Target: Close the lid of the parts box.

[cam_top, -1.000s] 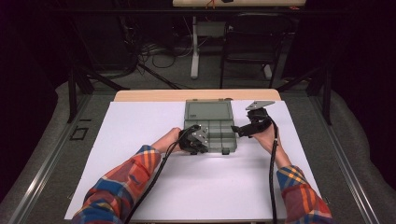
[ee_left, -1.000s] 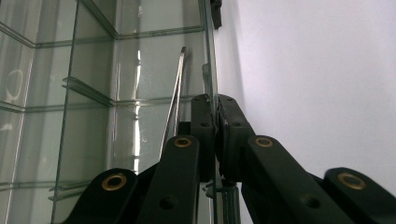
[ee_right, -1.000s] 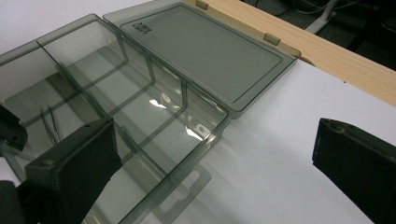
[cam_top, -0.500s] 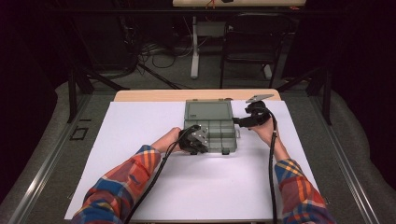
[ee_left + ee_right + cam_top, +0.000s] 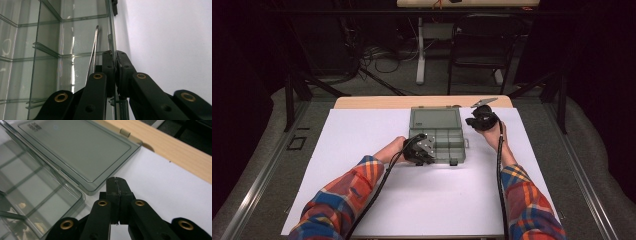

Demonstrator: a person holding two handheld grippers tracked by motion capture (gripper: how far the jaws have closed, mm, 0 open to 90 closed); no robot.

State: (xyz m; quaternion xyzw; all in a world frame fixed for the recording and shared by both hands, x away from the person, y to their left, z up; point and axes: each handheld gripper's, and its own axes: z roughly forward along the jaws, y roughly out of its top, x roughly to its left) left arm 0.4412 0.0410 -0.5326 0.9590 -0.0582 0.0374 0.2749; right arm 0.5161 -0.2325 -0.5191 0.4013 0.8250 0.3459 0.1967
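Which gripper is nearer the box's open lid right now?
Right. The right gripper sits beside the lid, jaws shut on nothing; the left gripper clamps the box wall.

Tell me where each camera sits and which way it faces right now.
High view: above the person's side, looking forward and down on the table; both forearms, left gripper and right gripper show.
Left gripper view: rides the left gripper, looking along jaws clamped on the box wall.
Right gripper view: rides the right gripper, jaws shut on nothing, facing the open lid.
Shared: all three show the clear compartment box on the white table.
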